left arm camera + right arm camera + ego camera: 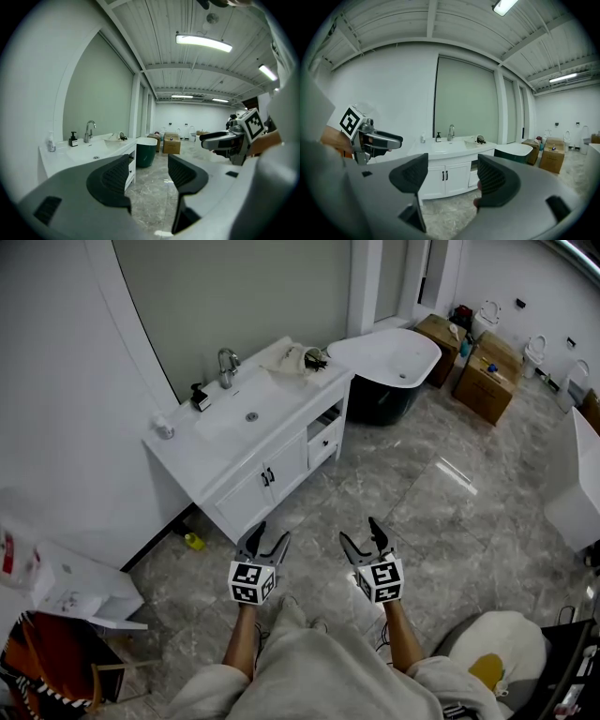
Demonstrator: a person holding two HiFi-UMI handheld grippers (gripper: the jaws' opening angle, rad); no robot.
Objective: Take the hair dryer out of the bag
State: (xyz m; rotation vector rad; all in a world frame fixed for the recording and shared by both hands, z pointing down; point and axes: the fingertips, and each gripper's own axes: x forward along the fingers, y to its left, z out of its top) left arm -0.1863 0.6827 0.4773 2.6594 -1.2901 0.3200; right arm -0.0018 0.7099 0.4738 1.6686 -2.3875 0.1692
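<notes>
Lower centre of the head view: left gripper (269,540) and right gripper (361,537) side by side over the tiled floor (375,484), jaws wide apart, nothing between them. Upper centre: white vanity (286,465). On its right end lies the pale bag (289,356), the dark hair dryer (315,359) at its opening.

Left gripper (149,177) jaws apart (2 ribbed pads (112,176)); washbasin counter (70,154) left, right gripper (211,142) right.

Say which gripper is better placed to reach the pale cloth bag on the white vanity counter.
Left, slightly: the left gripper hangs nearer the white vanity counter, where the pale cloth bag lies. The right gripper is farther out. Both are open and empty.
</notes>
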